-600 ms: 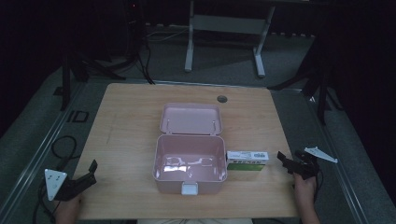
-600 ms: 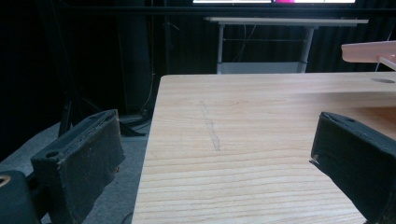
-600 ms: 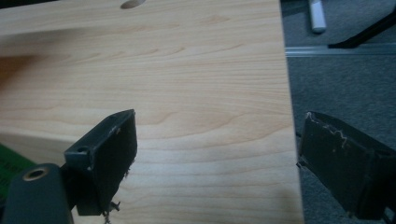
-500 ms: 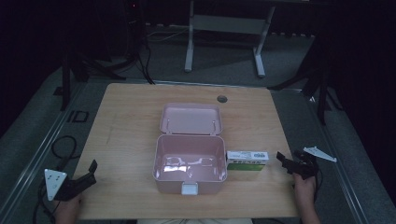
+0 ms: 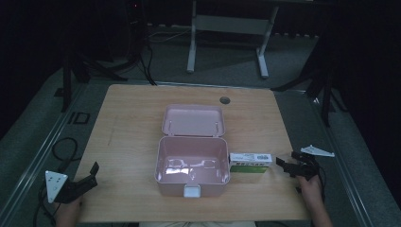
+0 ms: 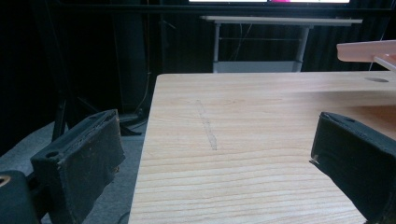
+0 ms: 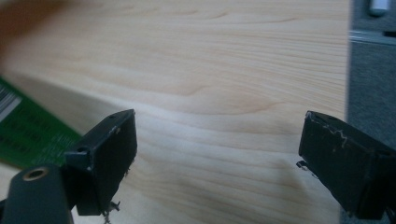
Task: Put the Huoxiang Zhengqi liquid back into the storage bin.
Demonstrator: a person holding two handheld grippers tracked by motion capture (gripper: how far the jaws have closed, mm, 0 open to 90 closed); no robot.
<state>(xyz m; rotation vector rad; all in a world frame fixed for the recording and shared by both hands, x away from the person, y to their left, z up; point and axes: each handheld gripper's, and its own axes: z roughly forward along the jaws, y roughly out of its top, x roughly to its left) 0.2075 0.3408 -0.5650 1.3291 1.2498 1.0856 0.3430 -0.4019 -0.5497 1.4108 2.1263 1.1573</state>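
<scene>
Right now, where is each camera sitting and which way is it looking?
High view: above the person's side, looking forward and down on the wooden table, the open pink box and the green and white carton; both hands and forearms show.
Left gripper view: rides the left gripper, looking low along the table; its open jaws show.
Right gripper view: rides the right gripper, looking down at the table; its open jaws show.
High and right gripper views share the carton.
</scene>
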